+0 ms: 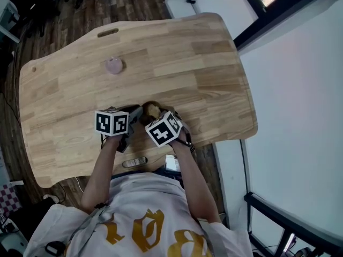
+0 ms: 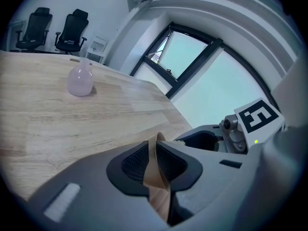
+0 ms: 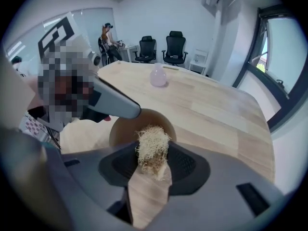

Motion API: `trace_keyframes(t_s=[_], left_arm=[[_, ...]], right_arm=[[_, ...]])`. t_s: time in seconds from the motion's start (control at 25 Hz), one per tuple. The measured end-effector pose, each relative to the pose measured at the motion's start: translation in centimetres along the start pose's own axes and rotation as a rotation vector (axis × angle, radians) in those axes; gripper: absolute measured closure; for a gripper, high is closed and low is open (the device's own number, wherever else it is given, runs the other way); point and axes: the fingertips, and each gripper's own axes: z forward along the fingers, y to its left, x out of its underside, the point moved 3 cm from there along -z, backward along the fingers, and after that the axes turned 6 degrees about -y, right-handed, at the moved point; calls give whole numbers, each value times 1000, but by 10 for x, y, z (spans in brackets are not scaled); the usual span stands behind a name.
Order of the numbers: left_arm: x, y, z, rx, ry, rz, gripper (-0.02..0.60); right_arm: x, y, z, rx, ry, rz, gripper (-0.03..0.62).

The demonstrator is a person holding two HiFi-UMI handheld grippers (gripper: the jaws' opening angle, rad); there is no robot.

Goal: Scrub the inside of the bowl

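A small brown bowl [image 1: 151, 110] sits near the wooden table's front edge [image 1: 64, 178]. My left gripper [image 1: 134, 116] is shut on the bowl's thin rim [image 2: 158, 150], which stands edge-on between the dark pads [image 2: 134, 163]. My right gripper [image 1: 155, 119] is shut on a straw-coloured fibre scrubber [image 3: 153, 148]. The scrubber hangs at the near rim of the bowl [image 3: 126, 126], over its hollow. In the right gripper view the left gripper's grey finger [image 3: 113, 105] reaches onto the bowl's left rim. The right gripper [image 2: 207, 141] shows close beside the left one.
A pale pink round bottle [image 1: 113, 65] [image 2: 79, 81] [image 3: 158, 75] stands far back on the table. A small grey device [image 1: 134, 162] and a phone [image 1: 171, 163] lie at the table's front edge. Office chairs [image 3: 161, 47] stand beyond the table, and a window wall [image 2: 202, 76] runs along its right.
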Motion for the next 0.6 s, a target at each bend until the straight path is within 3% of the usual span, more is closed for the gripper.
trace_keyframes(t_s=[0.16,0.44,0.6], left_arm=[[-2,17,-5,-22,-20,-46,534],[3,35,-2,-87,1,-26,551],[0,51,-3,-115,-36,-70,554]], right_arm=[[-1,-1,4,-33,-90,96,422],[-10,1,4,-66,-160,122,422],[-11,-3,-3,-76,-180,146,422]])
